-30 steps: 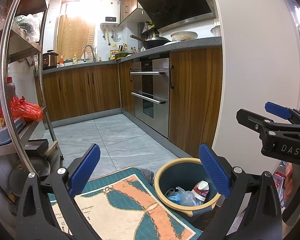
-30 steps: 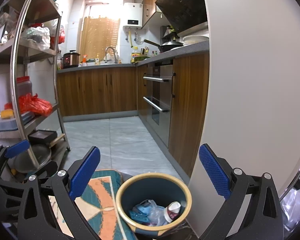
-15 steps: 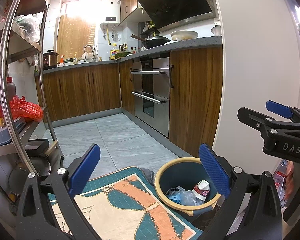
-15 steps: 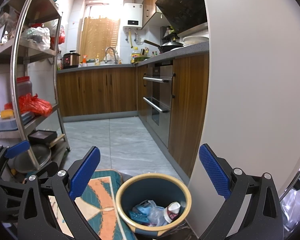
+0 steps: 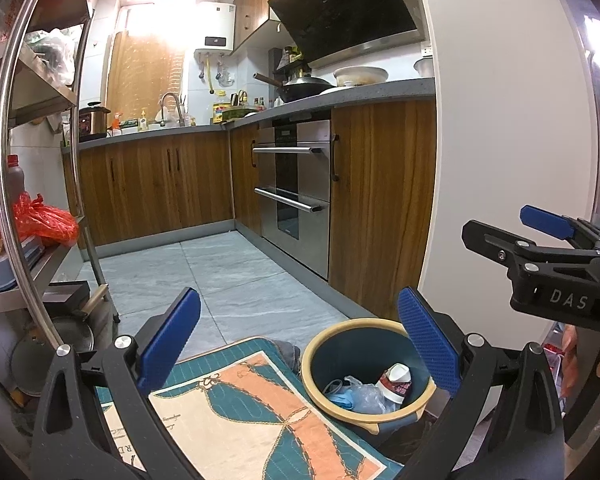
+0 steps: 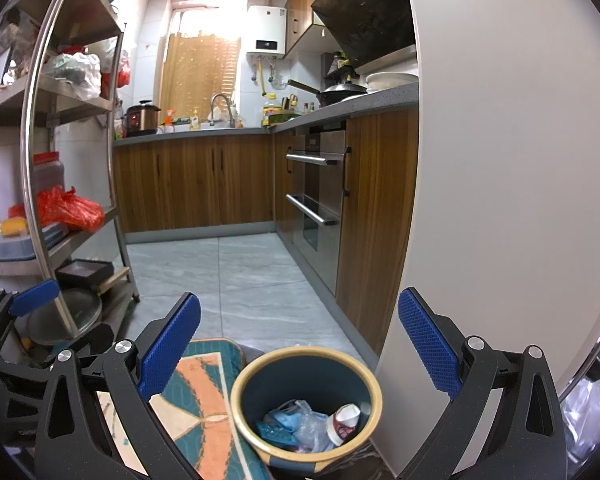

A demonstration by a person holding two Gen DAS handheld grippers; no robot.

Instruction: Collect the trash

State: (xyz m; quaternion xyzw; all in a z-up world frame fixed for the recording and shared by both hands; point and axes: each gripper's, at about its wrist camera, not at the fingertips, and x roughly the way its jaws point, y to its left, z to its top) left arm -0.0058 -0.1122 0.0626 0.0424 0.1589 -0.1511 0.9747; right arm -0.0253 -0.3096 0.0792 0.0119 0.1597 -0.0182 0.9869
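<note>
A round blue trash bin with a yellow rim [image 5: 312, 376] [image 6: 240, 408] stands on the floor against a white wall. Inside lie a crumpled plastic bag [image 5: 360, 394] [image 6: 306, 426], a small paper cup [image 5: 396, 380] [image 6: 346, 420] and blue scraps. My left gripper [image 5: 300, 344] is open and empty above the mat, left of the bin. My right gripper [image 6: 300, 344] is open and empty, held above the bin; it also shows at the right edge of the left wrist view [image 5: 540, 240].
A teal and orange floor mat [image 5: 240, 412] [image 6: 196, 400] lies left of the bin. A steel shelf rack [image 6: 72, 168] with a red bag [image 6: 70, 208] stands on the left. Wood cabinets and an oven [image 6: 314, 200] line the right. Grey tile floor [image 6: 228, 276] stretches ahead.
</note>
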